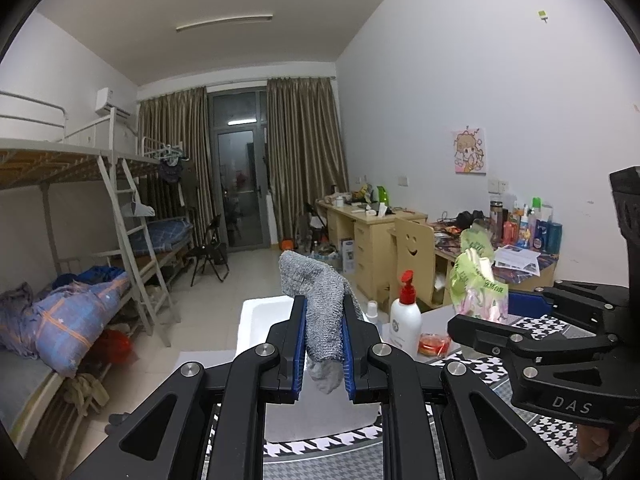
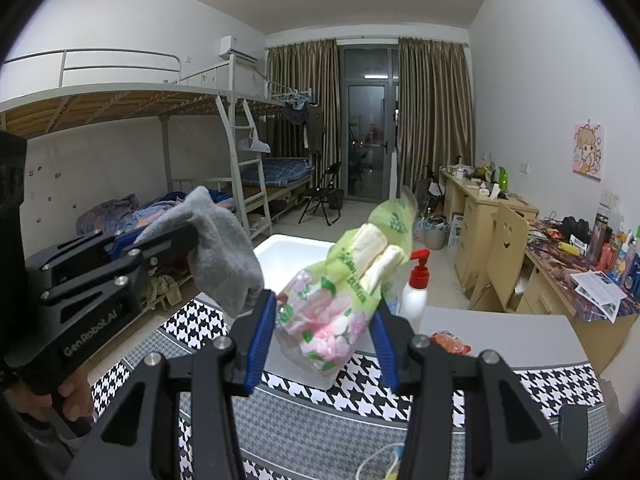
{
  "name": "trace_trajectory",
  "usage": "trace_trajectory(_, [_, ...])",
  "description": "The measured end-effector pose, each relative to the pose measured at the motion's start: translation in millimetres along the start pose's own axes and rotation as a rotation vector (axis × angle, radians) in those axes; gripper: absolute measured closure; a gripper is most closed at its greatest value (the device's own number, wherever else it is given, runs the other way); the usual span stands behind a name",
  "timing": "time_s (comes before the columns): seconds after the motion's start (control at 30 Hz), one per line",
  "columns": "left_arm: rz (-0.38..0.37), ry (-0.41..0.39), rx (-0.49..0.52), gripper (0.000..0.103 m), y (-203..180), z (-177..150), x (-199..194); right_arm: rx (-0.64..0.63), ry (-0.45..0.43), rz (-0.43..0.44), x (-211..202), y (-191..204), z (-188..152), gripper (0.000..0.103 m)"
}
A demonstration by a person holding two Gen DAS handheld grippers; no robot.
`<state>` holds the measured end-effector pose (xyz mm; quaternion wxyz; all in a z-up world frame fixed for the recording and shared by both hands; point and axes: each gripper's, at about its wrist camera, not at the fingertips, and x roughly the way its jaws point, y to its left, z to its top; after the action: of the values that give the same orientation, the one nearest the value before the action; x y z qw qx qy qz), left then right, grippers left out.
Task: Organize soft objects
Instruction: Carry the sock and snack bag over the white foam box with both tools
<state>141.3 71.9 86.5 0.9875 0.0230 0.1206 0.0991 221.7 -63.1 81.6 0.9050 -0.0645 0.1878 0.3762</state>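
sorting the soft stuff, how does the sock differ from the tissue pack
The sock is plain grey knit; the tissue pack is glossy plastic, floral pink and green. The sock is pinched thin in the left hand-held gripper; the bulkier pack spreads the right hand-held gripper wider. Both are held up above the white box.

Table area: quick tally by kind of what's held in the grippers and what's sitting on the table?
Held soft items: 2, the grey sock in the left gripper and the floral tissue pack in the right gripper
White bins: 1
Pump bottles: 1
Orange packets: 1
Total: 5
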Motion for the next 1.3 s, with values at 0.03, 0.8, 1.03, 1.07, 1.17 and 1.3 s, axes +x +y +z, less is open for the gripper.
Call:
trace_trajectory(0.03, [0.003,-0.001,0.0,0.087,0.4,0.6,0.6,0.003,0.004,0.001,2.6,-0.8,1.6,0.052])
trace_trajectory(0.8, [0.007,-0.005,-0.003,0.087,16.6,11.3,29.2,-0.014,0.003,-0.016,26.8,2.7,26.0,0.052])
trace_trajectory(1.03, [0.017,0.018,-0.014,0.087,19.9,11.6,45.1,-0.017,0.014,-0.025,39.0,-1.0,30.5,0.052])
trace_trajectory(1.07, [0.018,0.025,-0.021,0.087,21.4,11.0,48.2,-0.017,0.016,-0.026,41.0,-2.3,30.5,0.052])
trace_trajectory(1.17, [0.027,0.043,-0.027,0.087,21.5,13.0,56.5,-0.009,0.028,-0.017,49.7,-4.3,33.7,0.052])
trace_trajectory(1.3, [0.033,0.062,-0.028,0.087,20.7,17.5,67.8,-0.008,0.038,-0.009,57.0,-8.4,35.7,0.052])
